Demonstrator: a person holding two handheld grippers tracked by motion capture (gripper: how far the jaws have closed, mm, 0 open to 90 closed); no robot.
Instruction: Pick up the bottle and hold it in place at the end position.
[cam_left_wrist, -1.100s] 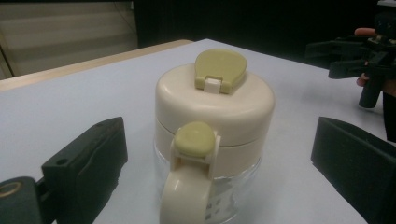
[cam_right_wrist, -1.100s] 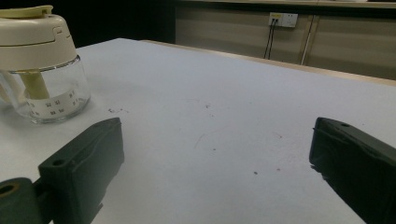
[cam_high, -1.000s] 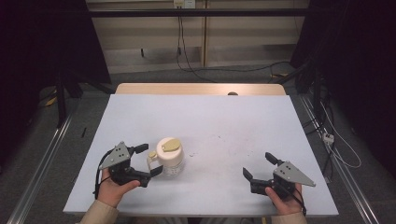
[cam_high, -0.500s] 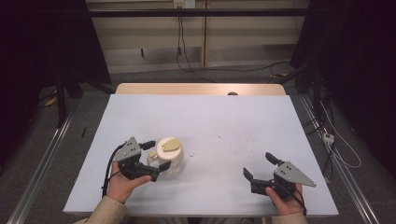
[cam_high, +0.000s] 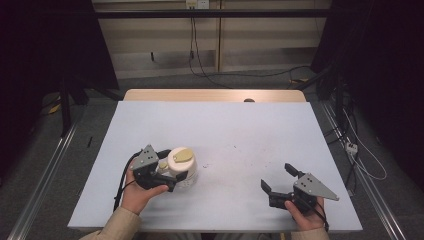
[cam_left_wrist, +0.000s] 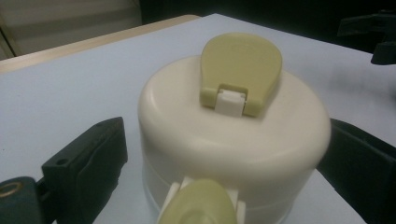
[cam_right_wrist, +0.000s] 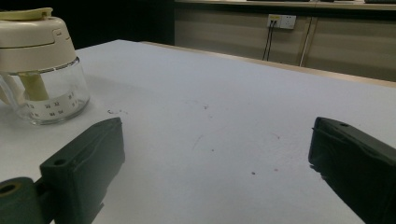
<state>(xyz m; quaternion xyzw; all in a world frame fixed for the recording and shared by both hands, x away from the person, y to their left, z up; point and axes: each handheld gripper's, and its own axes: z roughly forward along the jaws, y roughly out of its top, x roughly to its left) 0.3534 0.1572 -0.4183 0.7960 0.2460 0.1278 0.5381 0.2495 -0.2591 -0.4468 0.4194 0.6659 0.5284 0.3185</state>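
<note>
A small chopper jar (cam_high: 181, 165) with a cream lid, an olive flap and a clear bowl stands at the table's front left. My left gripper (cam_high: 169, 171) is open, one jaw on each side of the jar's lid (cam_left_wrist: 233, 130). In the left gripper view (cam_left_wrist: 226, 144) the right jaw meets the lid and the left jaw stands a sliver off it. My right gripper (cam_high: 277, 176) rests open and empty near the front right edge. In the right gripper view (cam_right_wrist: 215, 140) the jar (cam_right_wrist: 42, 60) stands far off at the upper left.
The pale blue-grey table top (cam_high: 240, 130) has a wooden strip along its far edge. A few dark specks lie mid-table. Cables run over the floor behind and to the right of the table.
My left gripper has slid right, up to the jar, and its jaws now straddle the lid. The right gripper has stayed where it was.
</note>
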